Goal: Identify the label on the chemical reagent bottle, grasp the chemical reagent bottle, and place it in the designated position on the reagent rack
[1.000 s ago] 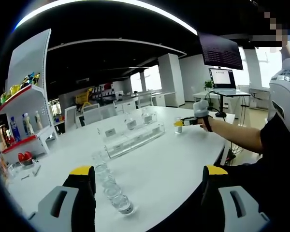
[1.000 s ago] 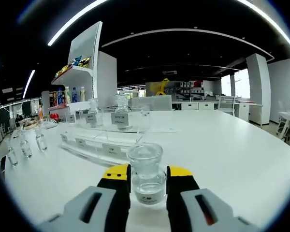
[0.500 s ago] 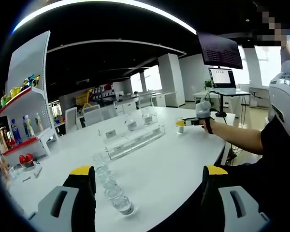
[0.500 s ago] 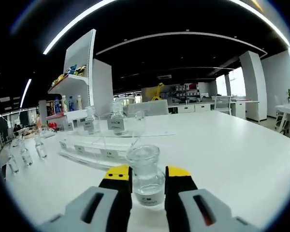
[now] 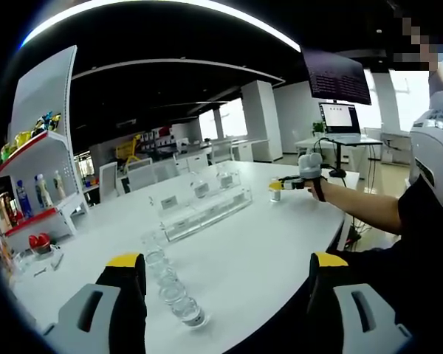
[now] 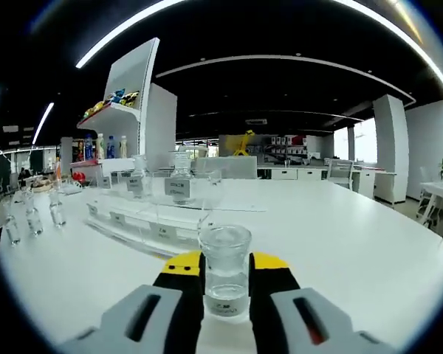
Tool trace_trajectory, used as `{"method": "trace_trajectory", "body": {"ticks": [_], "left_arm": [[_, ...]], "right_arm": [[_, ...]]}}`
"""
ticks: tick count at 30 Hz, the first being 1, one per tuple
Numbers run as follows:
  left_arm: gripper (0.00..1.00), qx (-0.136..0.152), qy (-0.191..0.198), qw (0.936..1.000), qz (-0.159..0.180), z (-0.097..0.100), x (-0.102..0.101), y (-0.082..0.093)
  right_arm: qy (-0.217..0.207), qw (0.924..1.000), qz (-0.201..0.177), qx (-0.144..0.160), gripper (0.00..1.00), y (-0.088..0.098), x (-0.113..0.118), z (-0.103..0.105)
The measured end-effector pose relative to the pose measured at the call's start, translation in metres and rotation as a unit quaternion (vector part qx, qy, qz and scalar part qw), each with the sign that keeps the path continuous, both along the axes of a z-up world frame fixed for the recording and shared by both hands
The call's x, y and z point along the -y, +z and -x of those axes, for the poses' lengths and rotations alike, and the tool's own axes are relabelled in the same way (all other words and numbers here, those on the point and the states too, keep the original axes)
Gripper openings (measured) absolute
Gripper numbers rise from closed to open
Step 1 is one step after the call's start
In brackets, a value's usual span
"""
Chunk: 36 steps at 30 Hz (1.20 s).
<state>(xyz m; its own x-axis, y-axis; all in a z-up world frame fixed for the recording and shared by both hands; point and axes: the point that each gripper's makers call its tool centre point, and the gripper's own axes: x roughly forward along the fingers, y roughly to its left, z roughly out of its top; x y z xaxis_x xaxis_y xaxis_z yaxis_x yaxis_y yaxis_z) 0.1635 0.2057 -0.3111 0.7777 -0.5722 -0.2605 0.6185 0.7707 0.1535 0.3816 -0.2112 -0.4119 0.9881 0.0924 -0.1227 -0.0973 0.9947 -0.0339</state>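
A small clear glass reagent bottle (image 6: 224, 247) with a white label low on its front sits between the yellow-tipped jaws of my right gripper (image 6: 227, 264), which is shut on it. Whether its base touches the white table (image 6: 369, 258) I cannot tell. The clear acrylic reagent rack (image 6: 151, 217) with labelled slots stands ahead and to the left, with a few bottles in it. In the left gripper view the rack (image 5: 203, 205) lies mid-table, and the right gripper (image 5: 275, 188) holds the bottle beyond its right end. My left gripper (image 5: 227, 262) is open, with a row of bottles (image 5: 168, 276) just ahead.
A white shelf unit (image 5: 40, 147) with coloured items stands at the table's left end. Several spare bottles (image 6: 29, 217) stand at the left in the right gripper view. A person's arm (image 5: 354, 210) reaches over the table's right edge. A desk with a laptop (image 5: 340, 122) lies behind.
The right jaws have drawn closer around the bottle and that view has levelled out a little. The left gripper and the row of bottles have not moved.
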Motion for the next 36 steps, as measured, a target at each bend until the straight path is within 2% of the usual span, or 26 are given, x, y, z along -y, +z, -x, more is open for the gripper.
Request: {"method": "trace_trajectory", "body": {"ticks": [4, 8, 14, 18, 27, 34, 36], "left_arm": [[0.91, 0.001, 0.003, 1.0, 0.001, 0.0, -0.002, 0.001], [0.91, 0.003, 0.002, 1.0, 0.001, -0.001, -0.002, 0.002], [0.91, 0.002, 0.0, 1.0, 0.0, -0.002, -0.002, 0.002], [0.91, 0.0, 0.003, 1.0, 0.002, -0.005, -0.004, 0.001], [0.91, 0.003, 0.001, 1.0, 0.0, -0.002, -0.001, 0.003], [0.91, 0.007, 0.001, 1.0, 0.0, -0.001, 0.0, 0.007], [0.91, 0.007, 0.0, 1.0, -0.001, -0.001, 0.001, 0.007]], "right_arm": [[0.0, 0.9999, 0.015, 0.001, 0.17, 0.001, -0.001, 0.0], [-0.008, 0.9999, 0.009, 0.001, 0.16, 0.002, -0.002, 0.002], [-0.023, 0.9995, -0.019, 0.008, 0.15, 0.002, 0.004, 0.004], [-0.025, 0.9995, -0.018, 0.007, 0.15, 0.005, 0.004, 0.004], [-0.013, 0.9989, -0.04, 0.02, 0.15, 0.023, 0.0, 0.018], [-0.006, 0.9989, -0.037, 0.029, 0.15, 0.039, -0.004, 0.032], [-0.006, 0.9987, -0.037, 0.033, 0.15, 0.048, -0.004, 0.038]]}}
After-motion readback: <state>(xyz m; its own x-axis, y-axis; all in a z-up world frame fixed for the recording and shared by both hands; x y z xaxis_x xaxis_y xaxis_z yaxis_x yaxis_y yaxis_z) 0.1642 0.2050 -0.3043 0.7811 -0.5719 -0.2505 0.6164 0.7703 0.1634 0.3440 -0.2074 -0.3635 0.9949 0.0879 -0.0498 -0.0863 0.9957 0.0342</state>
